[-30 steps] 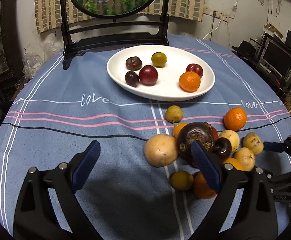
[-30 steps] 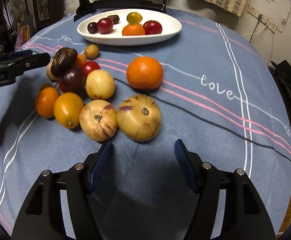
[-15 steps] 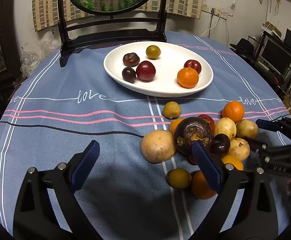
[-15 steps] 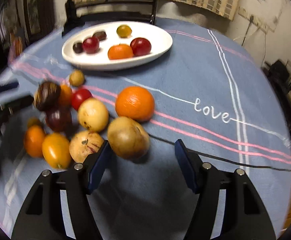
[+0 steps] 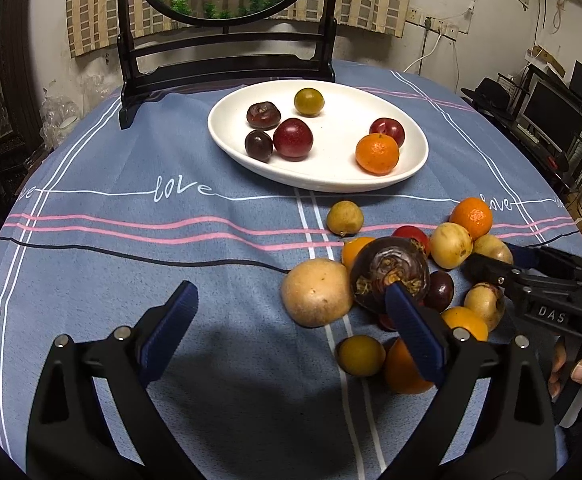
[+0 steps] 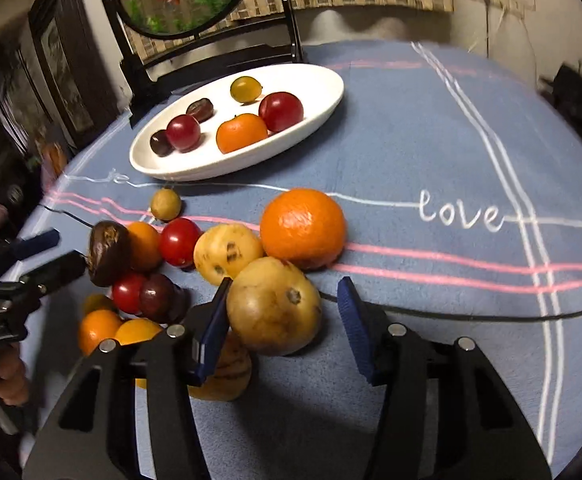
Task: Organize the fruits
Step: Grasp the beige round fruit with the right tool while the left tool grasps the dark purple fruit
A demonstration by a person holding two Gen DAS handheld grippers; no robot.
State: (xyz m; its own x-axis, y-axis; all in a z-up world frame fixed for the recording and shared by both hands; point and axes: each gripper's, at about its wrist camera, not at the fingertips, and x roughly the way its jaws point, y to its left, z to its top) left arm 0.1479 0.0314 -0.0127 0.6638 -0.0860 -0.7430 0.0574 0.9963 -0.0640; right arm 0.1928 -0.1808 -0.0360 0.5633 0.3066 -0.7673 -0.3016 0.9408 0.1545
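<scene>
On the blue-clothed counter (image 5: 131, 240), the left claw (image 5: 287, 320) gapes wide and holds nothing, its right pad just beside a dark mangosteen (image 5: 389, 274) in the loose fruit heap below the white plate (image 5: 331, 176). The right claw (image 6: 283, 320) is closing around a tan, speckled round fruit (image 6: 273, 306); its left pad touches, the right stands clear. An uneven squeeze could roll that fruit into the heap and scatter its neighbours.

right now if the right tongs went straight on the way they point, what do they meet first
Most likely the tan speckled fruit, which already sits between the closing right tongs, against the left pad with a gap at the right one. Just behind it lies the big orange, though depth is hard to judge.
</scene>
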